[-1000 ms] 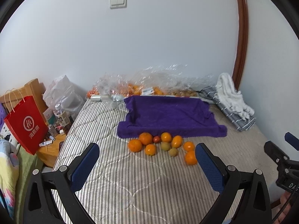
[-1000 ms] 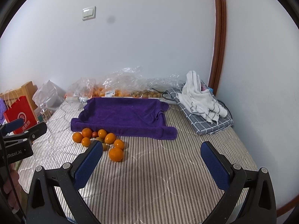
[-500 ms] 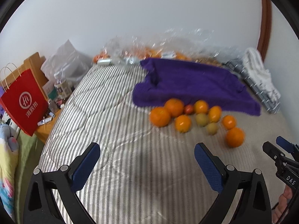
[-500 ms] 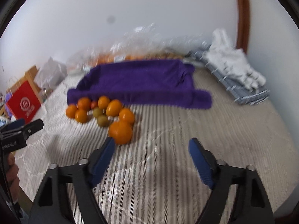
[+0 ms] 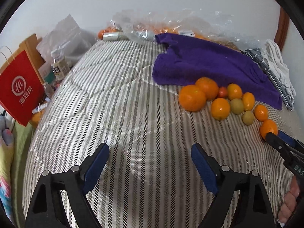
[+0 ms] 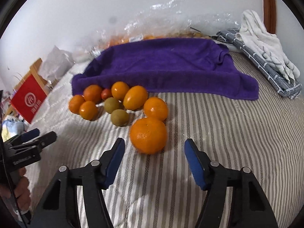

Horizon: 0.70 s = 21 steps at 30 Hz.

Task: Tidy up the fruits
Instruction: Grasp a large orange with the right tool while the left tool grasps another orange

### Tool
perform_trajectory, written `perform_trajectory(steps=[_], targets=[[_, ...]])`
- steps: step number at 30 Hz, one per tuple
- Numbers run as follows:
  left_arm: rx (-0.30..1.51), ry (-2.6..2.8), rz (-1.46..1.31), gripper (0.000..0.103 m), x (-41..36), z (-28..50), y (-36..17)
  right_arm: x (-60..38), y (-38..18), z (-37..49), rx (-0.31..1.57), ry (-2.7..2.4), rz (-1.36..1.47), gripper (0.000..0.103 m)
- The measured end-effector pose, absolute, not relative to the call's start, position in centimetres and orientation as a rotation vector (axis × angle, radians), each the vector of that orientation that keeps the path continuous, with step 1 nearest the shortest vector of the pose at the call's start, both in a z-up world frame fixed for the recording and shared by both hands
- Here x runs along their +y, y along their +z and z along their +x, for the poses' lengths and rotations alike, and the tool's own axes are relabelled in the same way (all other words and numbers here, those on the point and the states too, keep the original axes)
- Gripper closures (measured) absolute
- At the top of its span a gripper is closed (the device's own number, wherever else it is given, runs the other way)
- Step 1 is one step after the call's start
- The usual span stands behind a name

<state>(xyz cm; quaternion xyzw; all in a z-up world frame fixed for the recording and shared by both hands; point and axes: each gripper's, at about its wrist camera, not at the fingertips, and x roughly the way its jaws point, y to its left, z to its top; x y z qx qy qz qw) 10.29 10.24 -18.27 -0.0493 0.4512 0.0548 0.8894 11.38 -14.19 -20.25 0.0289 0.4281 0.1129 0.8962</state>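
Observation:
A cluster of oranges, two green-brown fruits and a small red one lies on the striped bed in front of a purple towel [image 6: 171, 64] [image 5: 205, 62]. The nearest big orange [image 6: 148, 135] [image 5: 268, 128] sits just ahead of my right gripper [image 6: 154, 148], whose jaws are closing with the pads still apart from the fruit. My left gripper [image 5: 150, 152] hovers over bare bedding, well left of the big orange [image 5: 192, 97]; its jaws are closing with nothing between them. Each gripper shows at the edge of the other's view.
Clear plastic bags [image 5: 171, 26] holding more fruit lie along the back wall. Folded grey and white cloths [image 6: 266, 53] sit at the right. A red paper bag [image 5: 18, 87] and bottles stand off the bed's left side. A hand [image 5: 290, 205] holds each gripper.
Both grippers have come down and forward toward the bed, so the fruit looms larger. The right jaws have narrowed a lot, the left ones a little.

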Motion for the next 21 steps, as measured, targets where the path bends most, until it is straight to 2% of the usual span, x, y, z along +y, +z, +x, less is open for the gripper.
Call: perform_trajectory(steps=[6,10,11,13,21], targets=[[0.938,0.116,-0.158,0.016,10.7,10.5,-18.6,-13.8,-21.1,12.3,0.897,0.254,0.038,0.043],[0.946,0.094,-0.171,0.016,10.7,10.8,-18.5,-13.0,-21.2,12.6,0.892,0.282,-0.003,0.060],[0.949,0.083,-0.177,0.017,10.7,10.9,-18.3,-12.9,-21.2,12.6,0.891,0.283,-0.014,0.060],[0.958,0.062,-0.195,0.027,10.5,11.2,-18.1,-12.9,-21.2,12.5,0.890,0.294,-0.027,0.060],[0.964,0.026,-0.151,0.027,7.5,12.9,-17.7,-15.4,-20.8,11.0,0.866,0.266,-0.038,0.060]])
